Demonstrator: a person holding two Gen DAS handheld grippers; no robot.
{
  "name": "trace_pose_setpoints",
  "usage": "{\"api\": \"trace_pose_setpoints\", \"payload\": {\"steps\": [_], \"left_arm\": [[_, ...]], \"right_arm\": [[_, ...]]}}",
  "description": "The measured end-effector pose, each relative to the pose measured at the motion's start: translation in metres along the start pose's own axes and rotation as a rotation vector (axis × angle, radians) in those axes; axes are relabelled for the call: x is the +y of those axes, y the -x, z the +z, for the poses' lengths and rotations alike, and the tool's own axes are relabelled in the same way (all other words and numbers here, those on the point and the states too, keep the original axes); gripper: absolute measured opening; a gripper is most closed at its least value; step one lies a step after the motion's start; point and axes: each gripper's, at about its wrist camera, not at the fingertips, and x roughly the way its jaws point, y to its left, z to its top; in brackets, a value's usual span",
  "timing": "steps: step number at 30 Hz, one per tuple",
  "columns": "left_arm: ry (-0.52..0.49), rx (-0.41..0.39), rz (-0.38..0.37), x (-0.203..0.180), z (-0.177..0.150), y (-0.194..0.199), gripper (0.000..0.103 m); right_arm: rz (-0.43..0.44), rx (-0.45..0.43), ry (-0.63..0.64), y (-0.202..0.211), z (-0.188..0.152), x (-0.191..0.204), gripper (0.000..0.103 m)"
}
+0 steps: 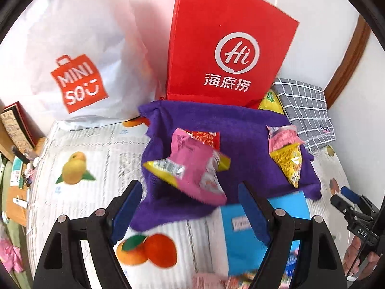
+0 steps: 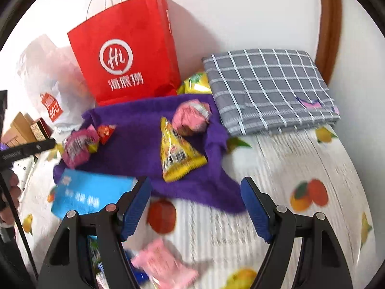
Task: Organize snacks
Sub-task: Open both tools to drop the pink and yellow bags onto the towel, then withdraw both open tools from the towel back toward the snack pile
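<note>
I saw both tools wide apart, left tool (image 1: pixel 190 207) and right tool (image 2: pixel 196 204) holding nothing | crinkly foil snack packets (image 1: pixel 192 168) on fuzzy purple cloth (image 1: pixel 240 125) | bench under fruit-print cover (image 2: pixel 276 168)

Home: fruit-print tablecloth (image 1: pixel 96 149), shopping bags (image 1: pixel 231 48) against wall, folded cloth (image 2: pixel 267 86).

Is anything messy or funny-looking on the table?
Yes. The purple cloth is rumpled and lies crooked, with snack packets scattered over it: a yellow triangular packet and a pink packet lie at odd angles. Another yellow packet is wedged behind it, between the red paper bag and the folded checked cloth.
</note>
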Motion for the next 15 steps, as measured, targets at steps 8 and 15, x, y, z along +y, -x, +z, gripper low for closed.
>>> {"api": "trace_pose_setpoints", "payload": {"steps": [8,15], "left_arm": [[0.013,0.026,-0.035,0.003,-0.033,0.021,0.081],[0.031,0.046,-0.074,0.011,-0.059,0.036,0.081]], "right_arm": [[0.08,0.088,0.005,0.0,-0.046,0.007,0.068],[0.078,0.138,0.099,-0.015,-0.077,0.032,0.063]]}}
